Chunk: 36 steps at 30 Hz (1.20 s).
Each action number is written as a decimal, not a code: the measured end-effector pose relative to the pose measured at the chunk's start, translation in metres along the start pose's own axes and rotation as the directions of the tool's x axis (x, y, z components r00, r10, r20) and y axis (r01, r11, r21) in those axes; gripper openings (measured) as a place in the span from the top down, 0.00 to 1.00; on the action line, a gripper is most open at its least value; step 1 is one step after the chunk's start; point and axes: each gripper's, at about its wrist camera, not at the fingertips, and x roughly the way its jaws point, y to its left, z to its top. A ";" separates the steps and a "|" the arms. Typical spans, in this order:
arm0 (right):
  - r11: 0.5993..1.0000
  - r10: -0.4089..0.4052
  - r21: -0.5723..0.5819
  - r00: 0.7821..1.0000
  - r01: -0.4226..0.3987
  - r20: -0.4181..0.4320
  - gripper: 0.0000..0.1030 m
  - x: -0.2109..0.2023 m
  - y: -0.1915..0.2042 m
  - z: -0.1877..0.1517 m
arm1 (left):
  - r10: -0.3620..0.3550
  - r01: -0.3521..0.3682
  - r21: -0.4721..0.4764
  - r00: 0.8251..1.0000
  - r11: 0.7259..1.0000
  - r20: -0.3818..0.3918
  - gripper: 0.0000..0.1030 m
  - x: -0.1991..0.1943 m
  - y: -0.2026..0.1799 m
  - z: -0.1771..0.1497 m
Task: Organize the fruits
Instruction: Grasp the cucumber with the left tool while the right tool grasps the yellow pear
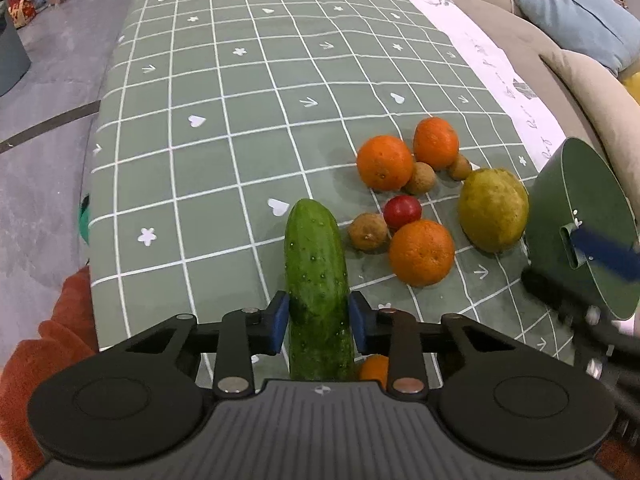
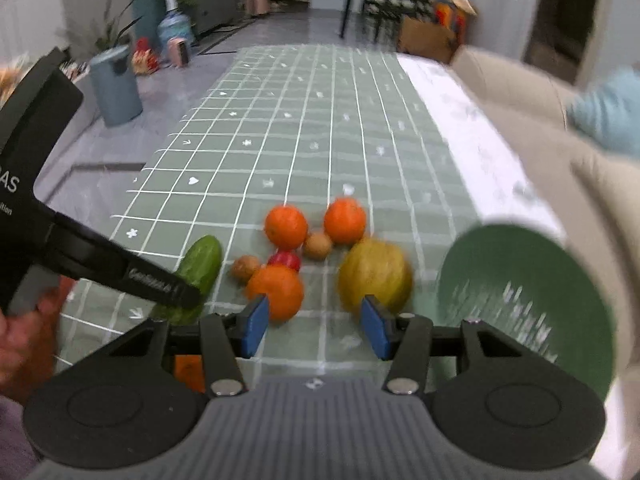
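A green cucumber (image 1: 316, 264) lies on the green checked tablecloth (image 1: 224, 128), and my left gripper (image 1: 319, 314) is shut on its near half, with both blue pads against its sides. To its right are several oranges (image 1: 422, 252), a small red fruit (image 1: 402, 211), brown round fruits (image 1: 368, 231) and a large yellow-green fruit (image 1: 494, 210). My right gripper (image 2: 316, 328) is open over bare cloth in front of an orange (image 2: 276, 290), with nothing between its pads. A green bowl (image 2: 520, 280) sits just right of it. The left gripper's arm (image 2: 120, 268) crosses the cucumber (image 2: 204, 260).
A beige sofa (image 1: 592, 92) with a blue cushion (image 1: 580, 20) runs along the table's right side, beside a white cloth strip (image 1: 480, 52). The table's left edge drops to a grey floor. A grey bin (image 2: 116, 84) stands on that floor. An orange-red sleeve (image 1: 60, 320) shows at lower left.
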 end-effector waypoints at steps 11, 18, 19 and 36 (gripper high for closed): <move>0.895 -0.067 -0.447 0.990 0.003 -0.127 0.43 0.063 -0.010 0.031 | -0.026 0.027 -0.027 0.999 0.999 0.043 0.88 -0.013 0.009 0.015; 0.847 -0.077 -0.529 0.972 -0.053 -0.221 0.38 0.093 -0.006 0.026 | -0.037 0.037 -0.007 0.997 0.999 0.073 0.98 -0.015 0.008 0.028; 0.842 -0.080 -0.537 0.971 -0.055 -0.225 0.38 0.097 -0.004 0.026 | -0.044 0.045 -0.017 0.997 0.999 0.057 0.98 -0.012 0.009 0.029; 0.826 -0.092 -0.562 0.972 -0.048 -0.218 0.39 0.104 -0.001 0.018 | 0.143 -0.143 0.035 0.990 0.989 -0.013 0.42 0.010 0.019 0.019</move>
